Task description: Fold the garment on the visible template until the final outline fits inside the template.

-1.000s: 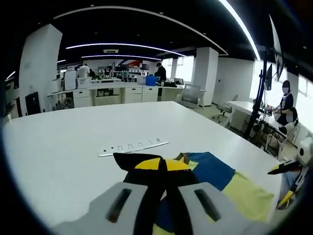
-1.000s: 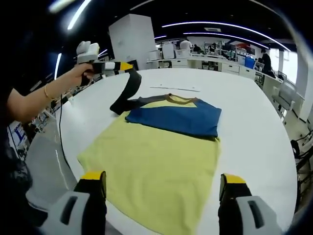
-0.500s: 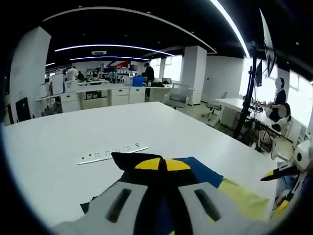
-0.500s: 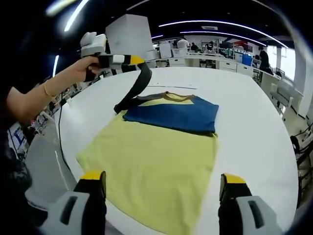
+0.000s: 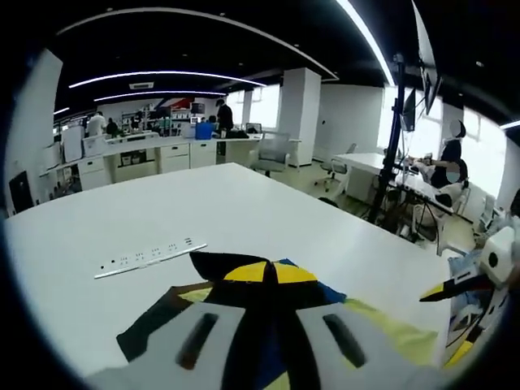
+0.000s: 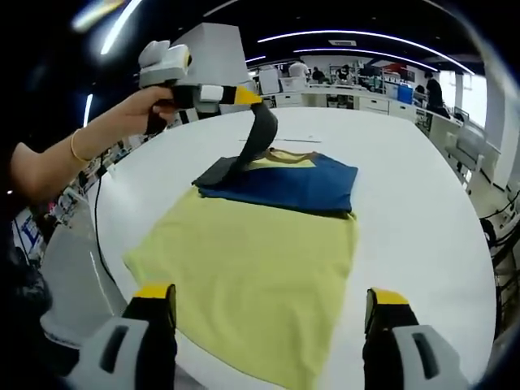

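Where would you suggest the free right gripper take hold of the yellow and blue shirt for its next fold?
Probably the bare yellow hem corner of the shirt nearest the right gripper, coming in low from the near table edge. That edge lies flat, single-layered and unobstructed, while the left gripper holds the dark sleeve lifted at the far end.

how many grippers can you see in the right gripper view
2. The right gripper rises from the bottom of the view with its jaws wide apart over the yellow shirt. The left gripper, in the person's hand at upper left, pinches the dark sleeve.
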`<action>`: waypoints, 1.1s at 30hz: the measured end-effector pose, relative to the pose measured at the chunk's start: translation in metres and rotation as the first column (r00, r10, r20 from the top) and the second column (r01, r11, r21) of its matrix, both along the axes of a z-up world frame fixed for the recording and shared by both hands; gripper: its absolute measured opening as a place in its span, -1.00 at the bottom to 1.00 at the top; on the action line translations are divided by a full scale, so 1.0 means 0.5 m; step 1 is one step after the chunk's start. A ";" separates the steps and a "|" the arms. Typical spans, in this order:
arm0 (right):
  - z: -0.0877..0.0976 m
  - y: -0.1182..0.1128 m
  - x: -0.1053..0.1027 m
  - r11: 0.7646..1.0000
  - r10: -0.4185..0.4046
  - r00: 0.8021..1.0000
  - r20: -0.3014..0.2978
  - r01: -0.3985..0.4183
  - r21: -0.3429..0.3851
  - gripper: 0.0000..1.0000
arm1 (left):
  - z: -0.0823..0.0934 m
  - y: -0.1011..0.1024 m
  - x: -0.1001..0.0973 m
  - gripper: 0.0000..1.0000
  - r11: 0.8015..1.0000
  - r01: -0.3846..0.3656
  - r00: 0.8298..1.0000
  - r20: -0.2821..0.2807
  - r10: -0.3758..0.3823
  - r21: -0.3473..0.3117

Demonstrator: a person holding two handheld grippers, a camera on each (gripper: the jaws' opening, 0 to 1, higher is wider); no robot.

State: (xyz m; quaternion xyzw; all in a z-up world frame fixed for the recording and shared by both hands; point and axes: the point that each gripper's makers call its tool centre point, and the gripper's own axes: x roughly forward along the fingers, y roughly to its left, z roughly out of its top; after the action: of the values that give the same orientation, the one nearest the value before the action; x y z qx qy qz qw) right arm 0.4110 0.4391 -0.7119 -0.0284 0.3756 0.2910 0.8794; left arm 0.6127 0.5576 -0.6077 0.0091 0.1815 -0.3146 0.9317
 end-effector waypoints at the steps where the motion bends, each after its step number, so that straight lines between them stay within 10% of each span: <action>1: 0.000 0.000 0.000 1.000 -0.001 1.000 0.000 0.001 0.001 0.94 | 0.002 -0.005 -0.002 -1.00 1.000 0.004 1.000 0.002 -0.004 -0.002; 15: -0.013 0.003 -0.001 1.000 -0.004 1.000 -0.017 0.004 0.009 0.94 | -0.017 -0.083 -0.021 -1.00 0.997 0.082 0.997 -0.006 -0.082 0.004; 33: -0.027 -0.009 0.021 0.999 -0.037 0.999 -0.031 0.037 0.018 0.94 | -0.132 -0.172 -0.079 -1.00 0.971 0.216 0.974 -0.089 -0.207 0.105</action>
State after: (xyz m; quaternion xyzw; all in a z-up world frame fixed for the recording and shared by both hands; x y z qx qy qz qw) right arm 0.4213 0.4346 -0.7252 -0.0088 0.3869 0.2786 0.8790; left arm 0.5734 0.4718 -0.6739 0.0694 0.2332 -0.4012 0.8831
